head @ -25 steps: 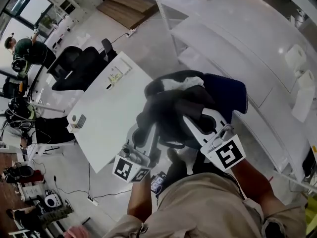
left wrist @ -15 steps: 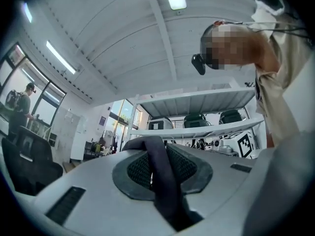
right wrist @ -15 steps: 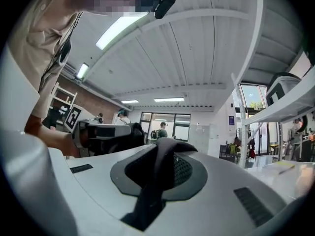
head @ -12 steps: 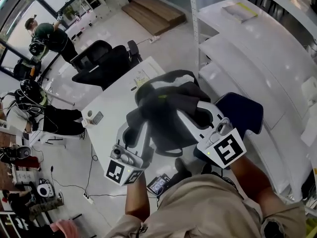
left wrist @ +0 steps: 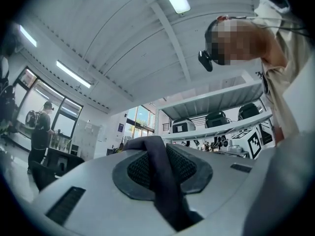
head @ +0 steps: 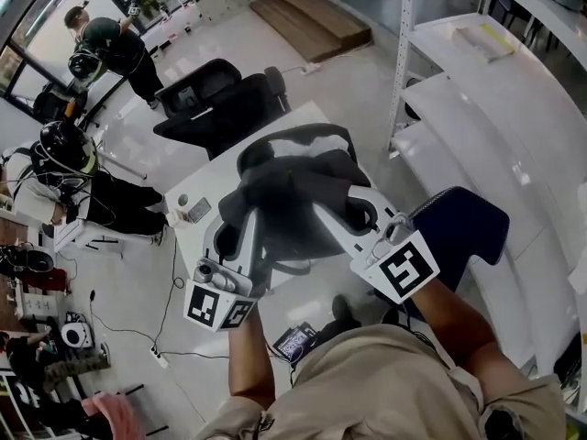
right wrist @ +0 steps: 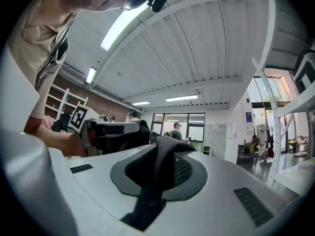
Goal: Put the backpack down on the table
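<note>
In the head view a dark backpack [head: 292, 195] hangs in the air over the near end of a white table [head: 209, 183]. My left gripper [head: 240, 236] holds it from the left and my right gripper [head: 344, 214] from the right. A dark strap [left wrist: 165, 178] runs between the left gripper's [left wrist: 162, 156] pads, which are shut on it. Another dark strap [right wrist: 156, 178] is pinched the same way in the right gripper [right wrist: 165, 163]. The grey loop handle [head: 293, 136] arches over the top of the bag.
Two black office chairs [head: 220, 99] stand at the table's far end, and small items [head: 191, 211] lie on its left part. White shelving [head: 495, 108] runs along the right, with a dark blue seat [head: 463, 223] beside it. People [head: 101, 44] are at the far left.
Both grippers have carried the backpack away from the shelving and over the white table. The shelves have slid to the right of the view, and the grip has not changed.
</note>
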Action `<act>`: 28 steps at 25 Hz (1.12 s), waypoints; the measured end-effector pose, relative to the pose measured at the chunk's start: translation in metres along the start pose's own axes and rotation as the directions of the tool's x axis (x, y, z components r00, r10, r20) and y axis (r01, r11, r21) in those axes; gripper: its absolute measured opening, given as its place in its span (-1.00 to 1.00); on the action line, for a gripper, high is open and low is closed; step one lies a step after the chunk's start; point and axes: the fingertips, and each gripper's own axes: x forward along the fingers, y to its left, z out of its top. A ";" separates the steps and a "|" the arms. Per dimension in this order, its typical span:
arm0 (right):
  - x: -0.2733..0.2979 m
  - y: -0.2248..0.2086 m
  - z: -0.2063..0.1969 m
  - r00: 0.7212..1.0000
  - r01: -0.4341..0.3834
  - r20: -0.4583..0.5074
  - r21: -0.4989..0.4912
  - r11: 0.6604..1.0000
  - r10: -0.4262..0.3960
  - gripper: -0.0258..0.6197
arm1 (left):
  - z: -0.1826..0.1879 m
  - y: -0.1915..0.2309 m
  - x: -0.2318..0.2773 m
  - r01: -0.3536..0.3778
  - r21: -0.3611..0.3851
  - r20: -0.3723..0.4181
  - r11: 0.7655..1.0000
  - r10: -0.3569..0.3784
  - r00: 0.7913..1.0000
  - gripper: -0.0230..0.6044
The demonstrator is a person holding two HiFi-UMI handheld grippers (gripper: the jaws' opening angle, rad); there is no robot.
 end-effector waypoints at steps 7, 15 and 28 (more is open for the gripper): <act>0.067 0.002 -0.007 1.000 -0.009 -0.003 -0.002 1.000 0.009 -0.72 | -0.002 0.064 -0.009 -0.016 -0.002 0.020 1.000 0.016 1.000 -0.68; 0.108 -0.032 -0.044 0.998 0.054 -0.027 0.088 0.995 -0.052 -0.72 | -0.043 0.091 0.003 0.058 -0.028 -0.014 0.998 -0.059 0.998 -0.68; 0.089 -0.016 -0.123 0.973 0.122 -0.214 0.179 0.976 -0.082 -0.72 | -0.100 0.093 -0.015 0.057 -0.140 -0.092 0.989 -0.070 0.993 -0.66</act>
